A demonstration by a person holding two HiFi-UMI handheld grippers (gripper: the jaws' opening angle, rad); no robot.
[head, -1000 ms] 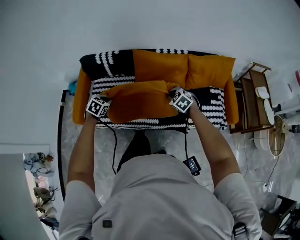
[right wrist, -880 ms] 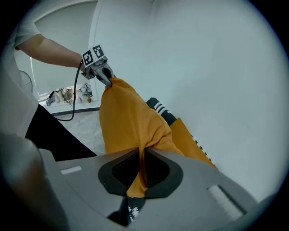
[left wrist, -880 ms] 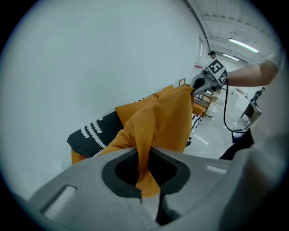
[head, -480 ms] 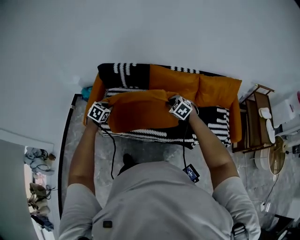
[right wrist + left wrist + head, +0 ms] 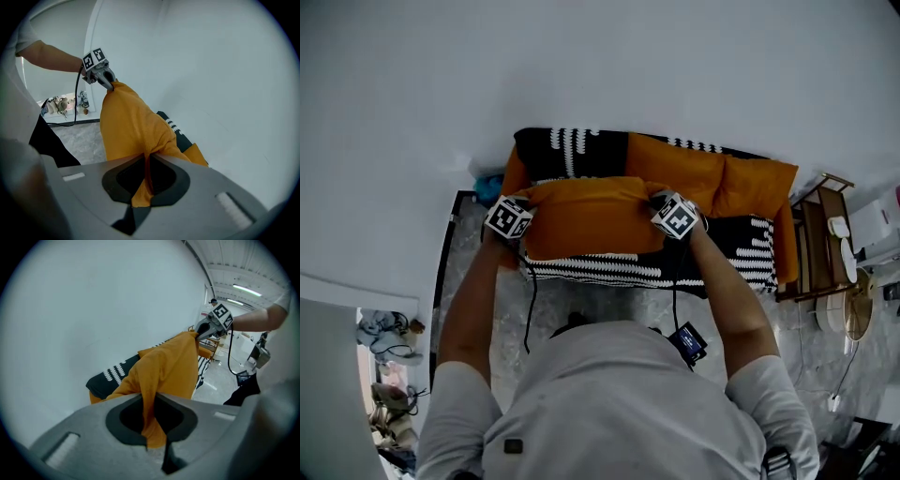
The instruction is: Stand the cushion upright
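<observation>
Two cushion [image 5: 586, 216] corners clamped, left gripper [image 5: 152, 397] and right gripper [image 5: 146, 161]; pinched fabric plain only in gripper views.

Bright, even, cool light fills all views; shadows are faint. At the far right of the left gripper view, long white ceiling strip lamps [image 5: 244, 288] glow. Both gripper views bend strongly and go black at the corners. The nearest foreground is soft; the orange fabric cushion [image 5: 171, 364] is sharp.
</observation>
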